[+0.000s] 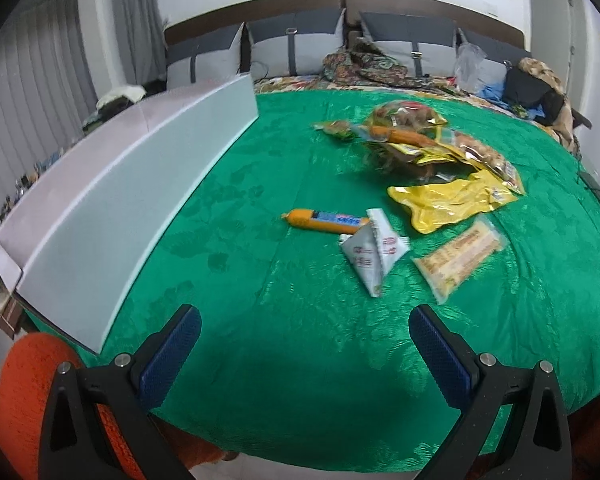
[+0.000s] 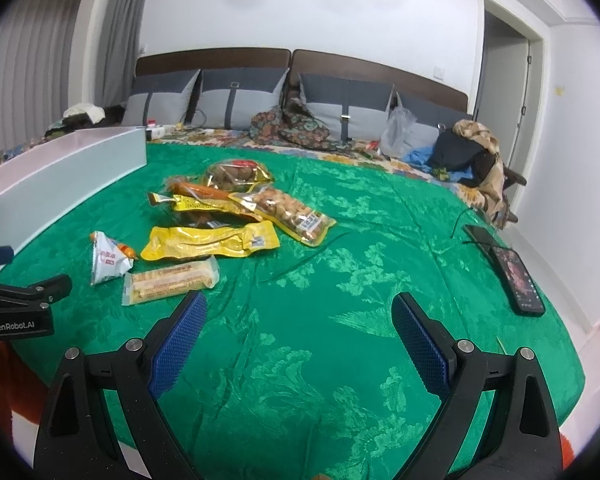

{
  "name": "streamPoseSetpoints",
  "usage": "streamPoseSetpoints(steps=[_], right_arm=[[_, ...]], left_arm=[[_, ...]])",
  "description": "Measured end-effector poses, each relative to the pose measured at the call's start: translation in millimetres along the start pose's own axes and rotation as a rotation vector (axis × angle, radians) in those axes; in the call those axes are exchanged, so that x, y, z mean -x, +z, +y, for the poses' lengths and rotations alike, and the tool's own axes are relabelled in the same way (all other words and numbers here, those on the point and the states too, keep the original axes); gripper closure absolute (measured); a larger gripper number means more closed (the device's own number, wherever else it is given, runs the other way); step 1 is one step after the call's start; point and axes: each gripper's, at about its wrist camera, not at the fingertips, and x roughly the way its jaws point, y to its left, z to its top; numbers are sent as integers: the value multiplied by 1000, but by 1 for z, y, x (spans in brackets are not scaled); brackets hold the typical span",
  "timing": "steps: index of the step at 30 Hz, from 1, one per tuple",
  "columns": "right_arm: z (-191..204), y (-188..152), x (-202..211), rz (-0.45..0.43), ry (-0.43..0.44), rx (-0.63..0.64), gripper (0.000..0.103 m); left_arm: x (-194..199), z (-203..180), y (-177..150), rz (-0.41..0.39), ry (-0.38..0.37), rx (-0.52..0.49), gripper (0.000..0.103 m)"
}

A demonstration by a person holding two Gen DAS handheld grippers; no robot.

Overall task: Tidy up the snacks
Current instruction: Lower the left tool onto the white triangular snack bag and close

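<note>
Snacks lie loose on the green bedspread [image 2: 340, 264], grouped left of centre in your right wrist view. Nearest you: a pale wafer bar pack [image 2: 171, 280], and just left of it a white triangular packet [image 2: 107, 258]. An orange sausage stick [image 1: 324, 220] touches that packet's far corner; in the right view it is mostly hidden behind it. Beyond these, a flat yellow pouch [image 2: 210, 242]. Further back, a heap: a clear bag of nuts [image 2: 288, 212] overlapping more yellow wrappers, a second orange sausage [image 2: 198, 191] and a round bag of brown snacks [image 2: 236, 174]. Contents of the lower wrappers cannot be made out.

A long white box [image 1: 132, 200] stands along the left edge of the spread, well apart from the heap; its inside is not visible.

Your left gripper [image 1: 305, 354] hovers over bare spread at the near edge, jaws spread wide, nothing between them. Your right gripper [image 2: 300, 338] likewise: jaws wide apart, empty, just right of the wafer bar pack.

Two phones [image 2: 516, 276] lie at the right edge. Pillows [image 2: 240, 96] and bundled clothes [image 2: 296, 128] sit by the headboard.
</note>
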Motion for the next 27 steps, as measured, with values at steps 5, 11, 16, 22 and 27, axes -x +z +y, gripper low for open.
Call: streamPoseSetpoints(steps=[5,11,16,22,27], right_arm=[[-7,-4,-8,46,10,-33,8],[-10,-14,-30,165,56,-70,8],[-4,-21,-41,220,80,-60,8],[-2,-25,-48,262,108,-64,8],[-6,-28,-58,296,123,-95,8]], left_arm=[[-14,12,-3,59,-46,30,0],[-42,13,-1,153,-103,59,0],[-61,5,6,191,-83,25,0],[-63,5,6,181,-72,19,0],[-62,7,2,165,-76,12,0]])
